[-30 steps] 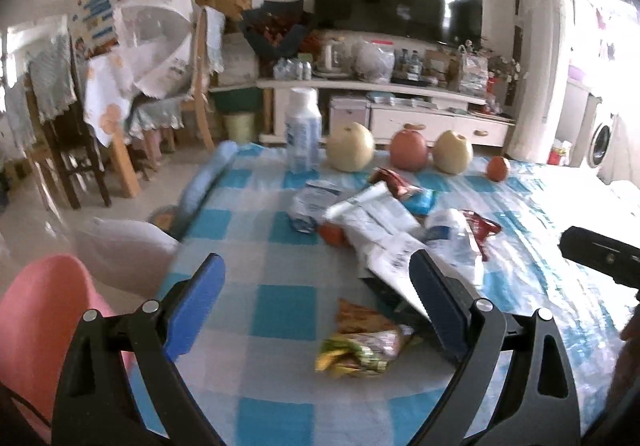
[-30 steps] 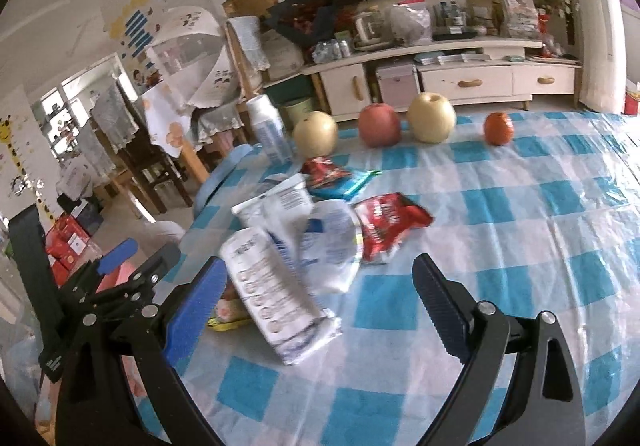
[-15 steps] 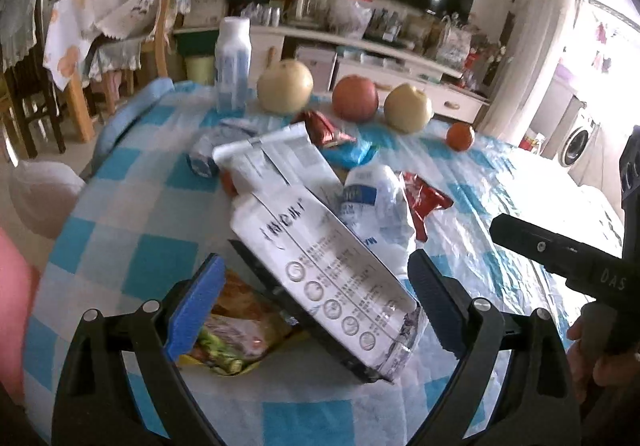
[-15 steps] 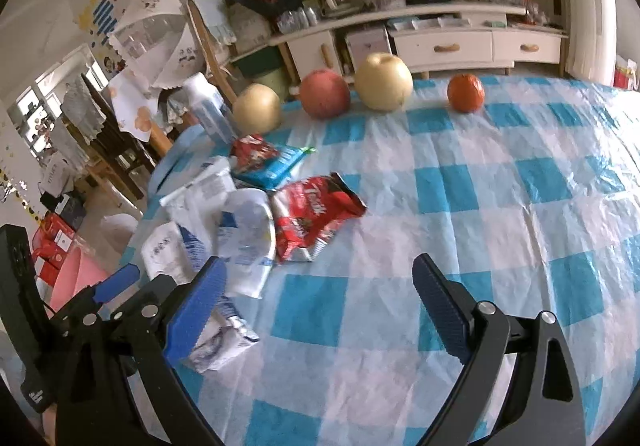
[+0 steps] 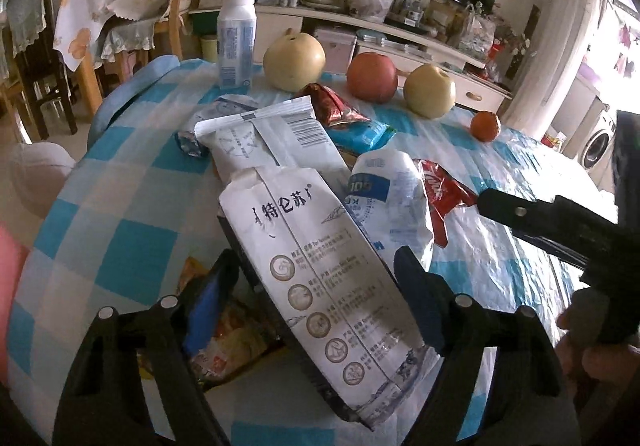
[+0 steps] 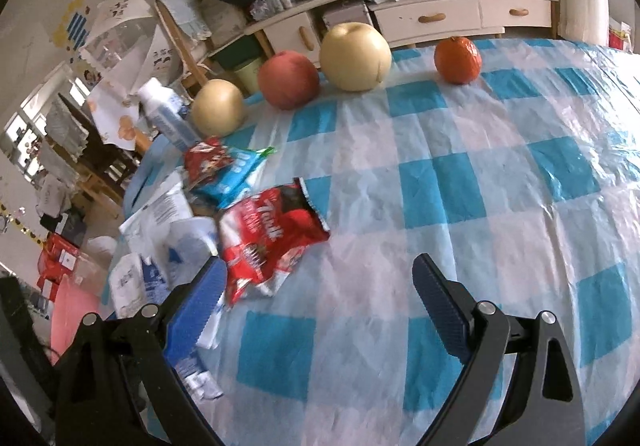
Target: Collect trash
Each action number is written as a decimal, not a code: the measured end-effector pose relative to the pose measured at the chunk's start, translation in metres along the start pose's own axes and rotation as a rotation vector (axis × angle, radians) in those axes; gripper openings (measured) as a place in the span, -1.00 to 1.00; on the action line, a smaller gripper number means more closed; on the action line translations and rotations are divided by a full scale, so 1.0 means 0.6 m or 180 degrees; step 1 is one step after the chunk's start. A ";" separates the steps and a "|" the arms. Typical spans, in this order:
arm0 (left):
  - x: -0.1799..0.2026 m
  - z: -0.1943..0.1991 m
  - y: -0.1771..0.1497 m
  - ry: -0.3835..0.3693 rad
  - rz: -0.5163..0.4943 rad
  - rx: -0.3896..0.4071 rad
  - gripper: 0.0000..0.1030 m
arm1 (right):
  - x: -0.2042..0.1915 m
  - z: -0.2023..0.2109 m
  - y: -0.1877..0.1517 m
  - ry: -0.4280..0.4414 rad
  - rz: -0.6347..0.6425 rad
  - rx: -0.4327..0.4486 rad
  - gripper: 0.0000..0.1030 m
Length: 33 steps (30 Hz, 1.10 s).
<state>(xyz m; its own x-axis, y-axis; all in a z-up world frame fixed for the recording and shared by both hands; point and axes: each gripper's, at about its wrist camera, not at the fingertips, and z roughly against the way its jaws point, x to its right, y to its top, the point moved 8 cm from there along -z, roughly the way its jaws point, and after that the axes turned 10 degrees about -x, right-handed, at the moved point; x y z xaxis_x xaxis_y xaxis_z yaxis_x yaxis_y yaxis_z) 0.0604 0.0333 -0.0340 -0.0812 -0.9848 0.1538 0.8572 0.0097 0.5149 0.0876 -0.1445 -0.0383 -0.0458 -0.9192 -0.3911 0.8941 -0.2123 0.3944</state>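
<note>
Left gripper (image 5: 316, 286) spread wide, holding nothing; the white milk carton (image 5: 320, 266) lies flattened directly between my two fingers at lower centre of the left wrist view, resting on a dark tray edge and partly over a yellow snack wrapper (image 5: 224, 338). Carton's long axis runs from upper left to lower right of the frame, oblique to my closing line, so I judge a small wrist turn would square the pads (image 5: 420, 306) across its narrow width. Cannot tell whether either pad touches it yet. Right gripper (image 6: 320, 294) also splayed and empty, hovering over bare checked tablecloth (image 6: 480, 186); the red wrapper (image 6: 268, 238) sits just ahead of its left-of-frame finger, toward centre left. Fruit row and white bottle (image 5: 236, 38) stand upright at the far edge, top of frame: not trash. Left arm is clearly the nearer to the carton; the right is nearer the red wrapper.
</note>
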 end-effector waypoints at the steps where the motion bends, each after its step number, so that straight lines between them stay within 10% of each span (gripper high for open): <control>1: 0.000 0.000 -0.001 -0.0007 -0.0005 -0.0001 0.51 | -0.001 -0.007 0.003 -0.0036 0.0026 -0.0006 0.80; 27: -0.013 -0.004 -0.004 -0.0040 -0.0177 -0.0091 0.44 | -0.063 -0.077 0.022 -0.0284 0.0680 -0.0037 0.82; 33: -0.011 -0.007 -0.006 0.0000 -0.0233 -0.0084 0.42 | -0.073 -0.075 0.018 -0.0221 0.0764 -0.0029 0.50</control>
<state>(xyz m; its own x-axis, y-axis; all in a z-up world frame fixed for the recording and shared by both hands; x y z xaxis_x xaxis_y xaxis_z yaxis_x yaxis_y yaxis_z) 0.0600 0.0388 -0.0402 -0.1441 -0.9827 0.1165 0.8620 -0.0668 0.5024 0.1195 -0.0915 -0.0542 0.1381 -0.9636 -0.2288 0.8870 0.0175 0.4615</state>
